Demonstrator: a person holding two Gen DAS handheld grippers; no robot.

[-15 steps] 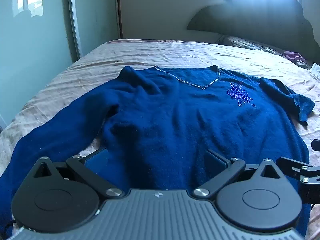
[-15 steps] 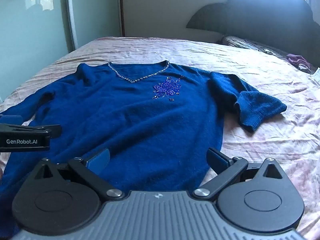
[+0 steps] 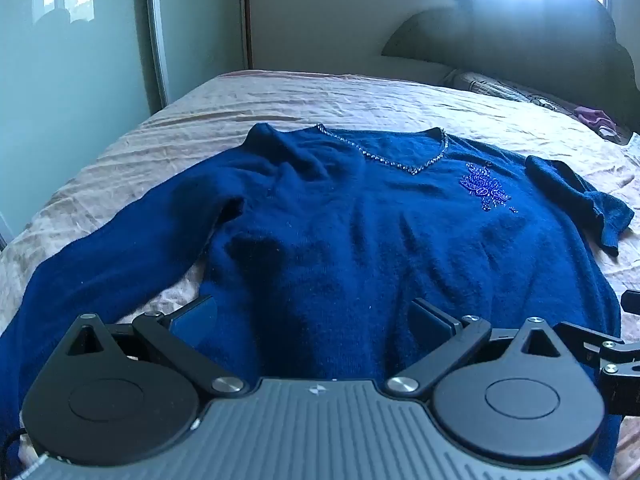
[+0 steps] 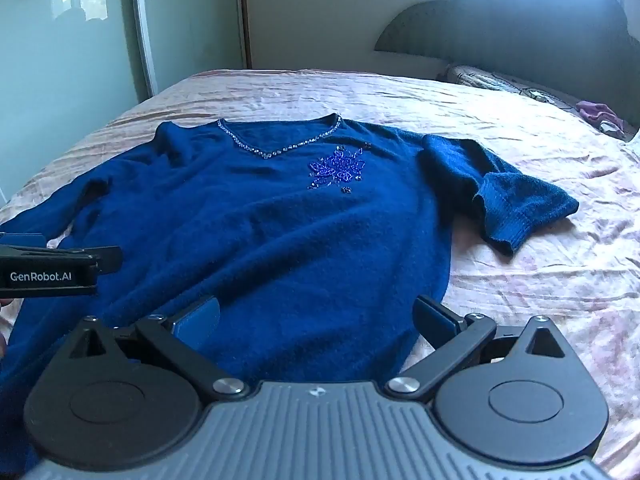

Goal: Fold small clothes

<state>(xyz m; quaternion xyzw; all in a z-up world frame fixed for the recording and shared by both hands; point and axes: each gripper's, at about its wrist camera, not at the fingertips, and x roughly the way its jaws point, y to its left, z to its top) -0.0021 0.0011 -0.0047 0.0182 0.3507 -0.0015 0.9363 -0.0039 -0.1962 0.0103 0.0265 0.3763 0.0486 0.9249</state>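
On the bed (image 4: 520, 288), sweater (image 4: 280, 240) (neckline (image 4: 276, 152) pointing toward headboard (image 4: 520, 32)).

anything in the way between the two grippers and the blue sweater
Nothing visible. The left gripper and right gripper are both open right above the hem of the blue sweater, which lies flat on the bed.

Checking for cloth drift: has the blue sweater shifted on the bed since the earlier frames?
No; the sweater keeps its place against the bed and headboard.
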